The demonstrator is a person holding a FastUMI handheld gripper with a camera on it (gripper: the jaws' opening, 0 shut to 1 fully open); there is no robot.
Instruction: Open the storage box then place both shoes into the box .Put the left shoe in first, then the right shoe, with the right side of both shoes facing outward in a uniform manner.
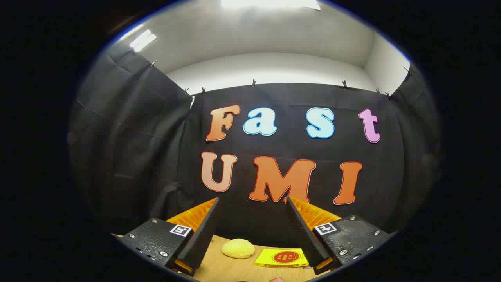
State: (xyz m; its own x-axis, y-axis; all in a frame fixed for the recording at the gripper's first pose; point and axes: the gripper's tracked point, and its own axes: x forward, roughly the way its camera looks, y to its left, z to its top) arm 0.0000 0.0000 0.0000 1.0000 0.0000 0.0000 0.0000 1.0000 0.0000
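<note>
We hold the hand-held gripper (252, 203) level and raised, its two fingers spread wide apart with nothing between them, so it is released and grasps nothing. The fingers (201, 235) point toward the black cloth wall (129, 149) of the booth, which hangs from small clips along its upper edge and folds around us on both sides. Above the cloth we see a white wall and ceiling (270, 66), with bright lamps overhead. Low down, between the two fingers and just ahead of them, lies the wooden table (235, 268). On it rests a round, pale yellow, bun-shaped thing (238, 248), sitting nearer our left finger. Just beside it, toward our right finger, lies a flat yellow packet (281, 257) with a red round mark on its top face; the two things are near one another but apart. The packet's far end is partly hidden behind the right finger. At the very near edge of the table, below the packet, a small pale rounded shape (277, 279) peeps in; we cannot tell what it is. Each finger carries a small square black-and-white marker (181, 230) on the body behind it. As for the task's things, the storage box and the two shoes, we cannot tell from here where they stand.
</note>
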